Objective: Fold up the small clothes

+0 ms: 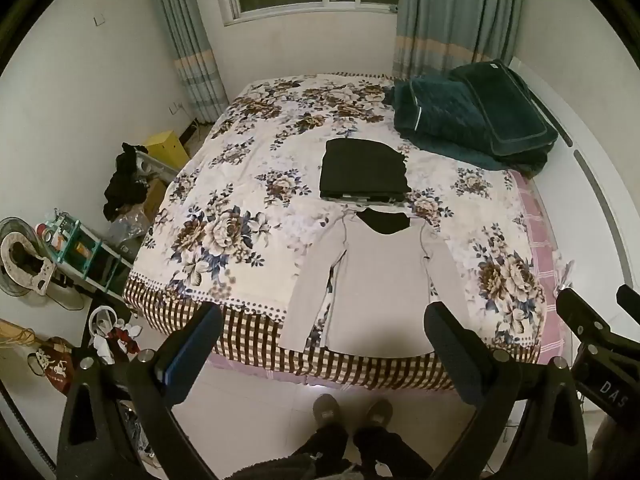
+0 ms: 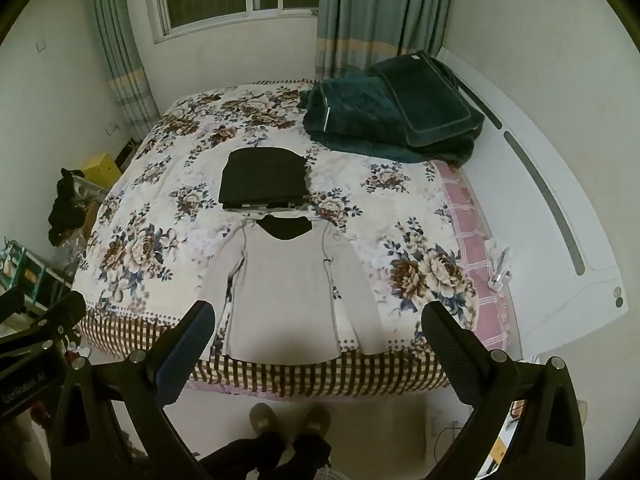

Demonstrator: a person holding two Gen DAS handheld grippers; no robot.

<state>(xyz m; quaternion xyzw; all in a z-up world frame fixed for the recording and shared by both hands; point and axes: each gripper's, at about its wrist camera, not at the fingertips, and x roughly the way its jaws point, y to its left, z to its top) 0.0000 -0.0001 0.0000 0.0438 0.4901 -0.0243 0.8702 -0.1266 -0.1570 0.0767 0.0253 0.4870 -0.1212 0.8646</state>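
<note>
At the foot of the bed [image 1: 248, 184], a pale long-sleeved shirt [image 1: 380, 280] lies flat, sleeves down its sides, hem at the mattress edge, collar just short of a folded dark stack [image 1: 362, 172]. Left hand-held gripper [image 1: 324, 344] and right hand-held gripper [image 2: 318, 344] both hang above the floor with jaws spread wide, holding nothing. Risks, as judged: a pinch at the hem could catch the checked bedspread border beneath and lift it too; a fold carried toward the collar could nudge the stack, which sits close. Green bedding [image 1: 476, 120] lies well apart at the far corner. Floor clutter [image 1: 80, 264] stands left, clear of the work.
</note>
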